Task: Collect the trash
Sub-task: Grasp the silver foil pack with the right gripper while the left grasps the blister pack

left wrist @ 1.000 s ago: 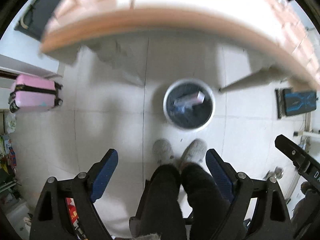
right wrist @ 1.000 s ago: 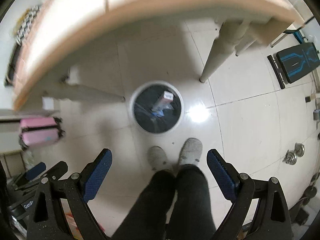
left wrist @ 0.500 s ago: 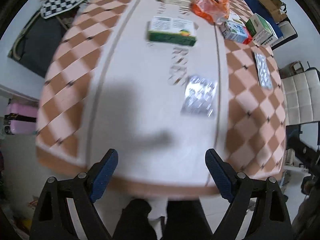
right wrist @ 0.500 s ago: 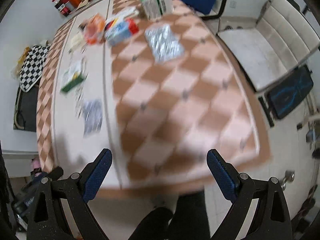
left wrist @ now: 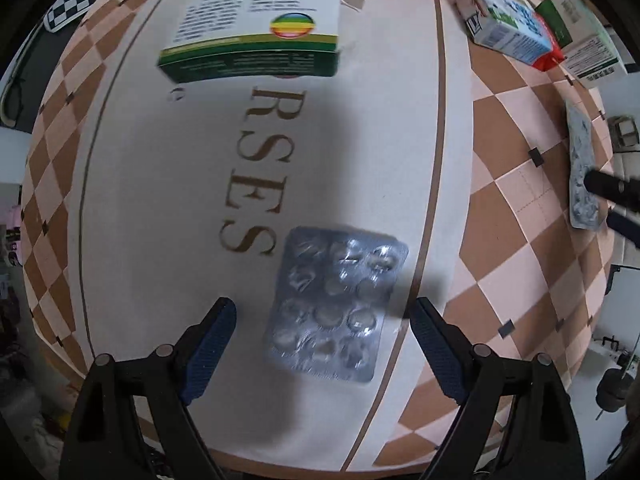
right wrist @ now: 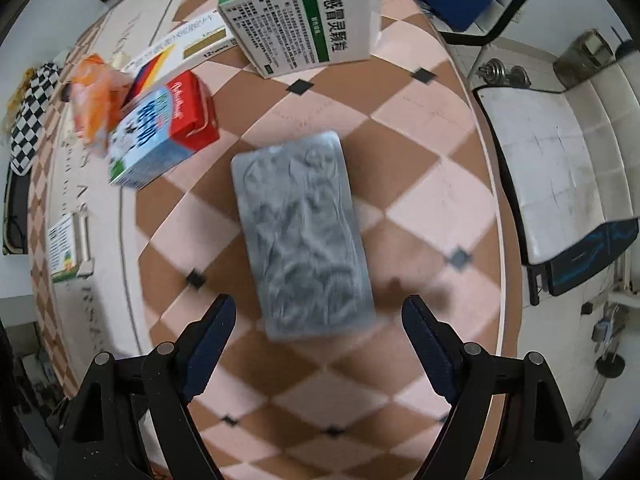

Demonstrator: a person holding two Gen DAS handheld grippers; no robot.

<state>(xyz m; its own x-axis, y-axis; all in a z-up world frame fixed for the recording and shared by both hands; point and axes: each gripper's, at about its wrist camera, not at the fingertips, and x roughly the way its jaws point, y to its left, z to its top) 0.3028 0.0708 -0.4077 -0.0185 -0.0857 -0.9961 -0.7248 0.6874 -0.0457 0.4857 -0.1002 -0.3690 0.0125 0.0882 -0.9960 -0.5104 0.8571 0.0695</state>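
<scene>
1. left tongs (left wrist: 322,312) are spread wide over the counter (left wrist: 160,200), nothing gripped. a silver blister pack (left wrist: 338,304) lies flat right between the two tips, not touching either one.
2. ahead of the left tongs, well past the blister, sits a green and white medicine box (left wrist: 256,28). off to the far right there's a blue and red carton (left wrist: 516,28).
3. right tongs (right wrist: 314,312) are also wide open and empty. a second blister sheet (right wrist: 302,236), grey and a bit blurry, lies on the checkered part of the counter, its near end sitting between the tips and the rest stretching forward.
4. ahead-left of the right tongs is that blue and red carton again, with an orange wrapper (right wrist: 94,100) just beside it. straight ahead, further off, a big green and white box (right wrist: 300,12).
5. off to the right of the right tongs, past the counter edge, a white padded bench (right wrist: 552,168).
</scene>
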